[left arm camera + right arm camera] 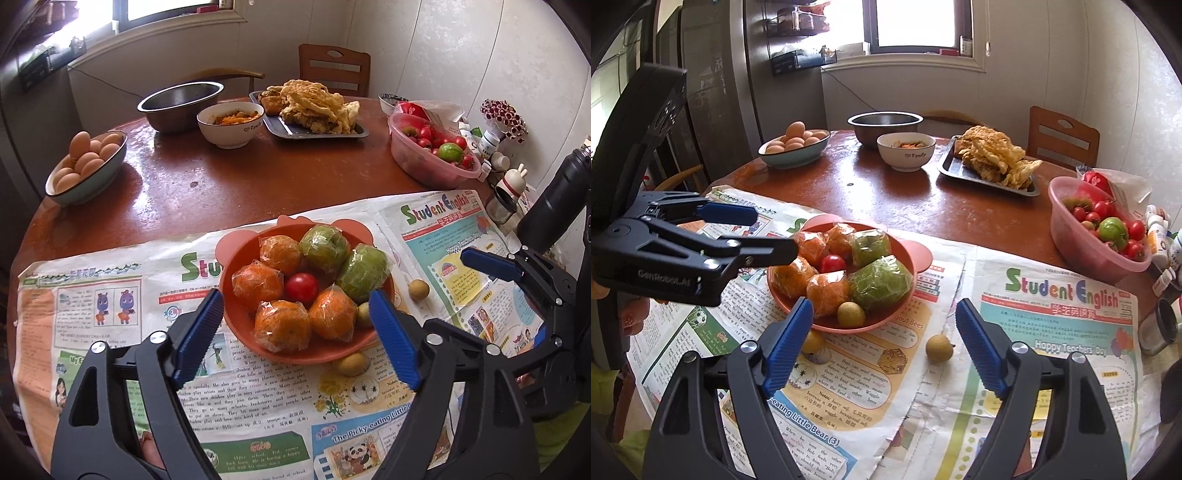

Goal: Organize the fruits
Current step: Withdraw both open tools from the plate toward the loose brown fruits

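Observation:
An orange bear-eared bowl (236, 317) (916, 258) sits on newspaper. It holds several plastic-wrapped oranges (282, 325), two wrapped green fruits (364, 273), a red tomato (301, 288) and a small longan (851, 314). Two loose longans lie on the paper: one to the bowl's right (419, 289) (939, 348), one at its near rim (351, 363) (812, 341). My left gripper (295, 332) is open and empty, just before the bowl; it also shows in the right wrist view (768, 232). My right gripper (882, 343) is open and empty, above the paper near the loose longan.
A pink tub of cherry tomatoes and a green fruit (432, 170) (1082, 254) stands at the right. A bowl of eggs (107, 177), a steel bowl (177, 118), a white food bowl (229, 134) and a tray of fried food (291, 129) stand farther back. Bottles (491, 140) crowd the right edge.

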